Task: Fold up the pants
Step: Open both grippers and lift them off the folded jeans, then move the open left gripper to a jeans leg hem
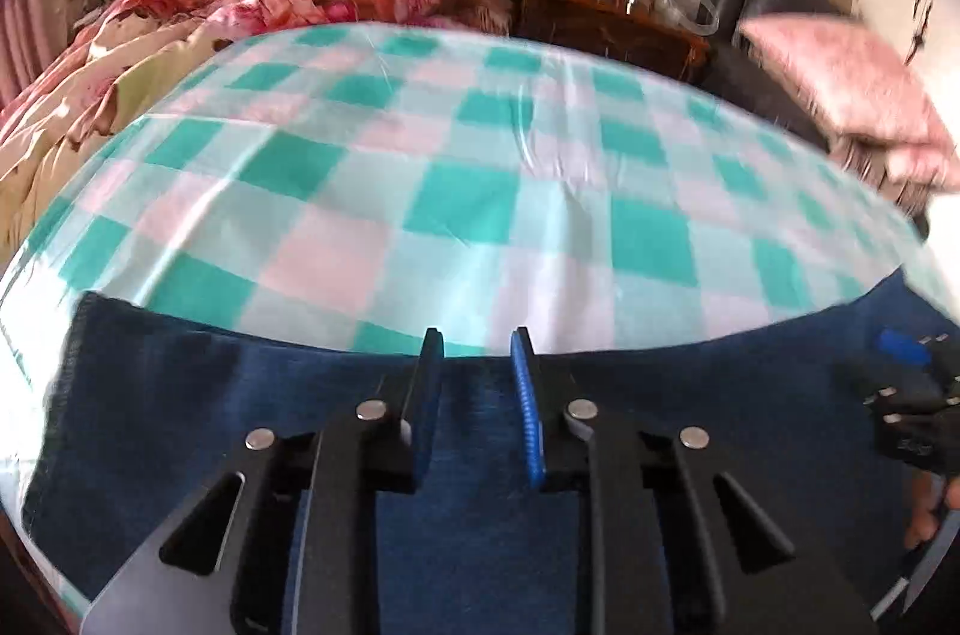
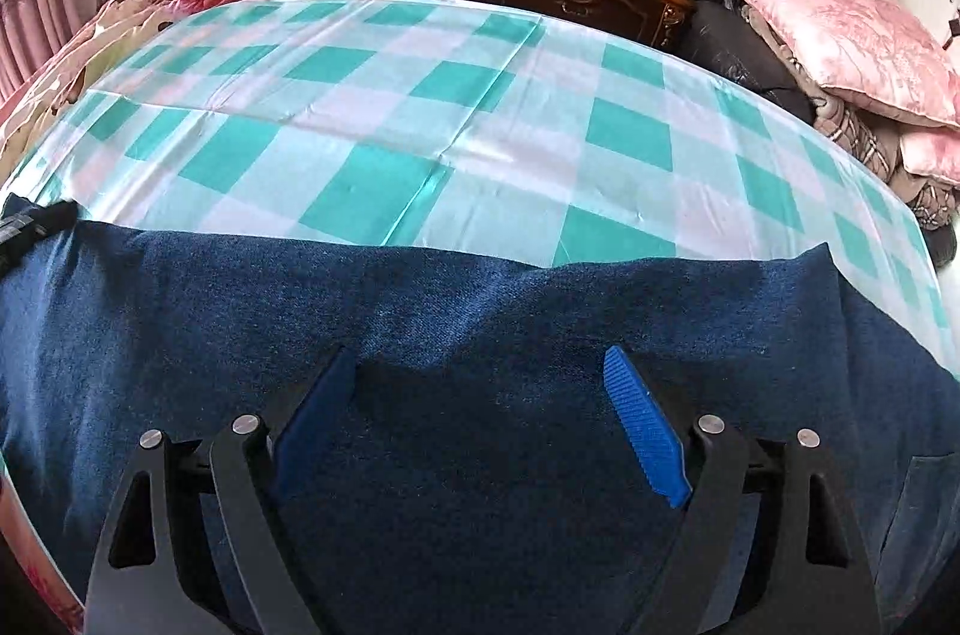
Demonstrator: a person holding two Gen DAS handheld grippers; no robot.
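Left wrist view, going L to R: dark blue denim pants (image 1: 180, 425) spread flat along near edge of bed w/ teal-pink-white checked satin sheet (image 1: 420, 155); raw stitched end of fabric at far L. Left gripper (image 1: 477, 344) narrowed but not pressed together, pads just above far edge of pants, nothing visibly pinched between them. Picture blurred, so contact w/ cloth hard to judge. Right gripper (image 1: 906, 353) at far R edge, over same fabric.

Right wrist view, L to R: pants (image 2: 480, 305) fill lower half, far edge slightly wavy, corner at R (image 2: 822, 257). Right gripper (image 2: 480, 365) spread wide, hovering over cloth, holding nothing.

Risks, as judged:
- Left pinch may catch slippery sheet together w/ denim, dragging sheet into fold.
- Narrow gap may grab only top layer, so layers separate when lifted.
- Uneven grabs L vs R likely to skew fold line.
- Near edge close to bed side; pull toward body could slide pants off.
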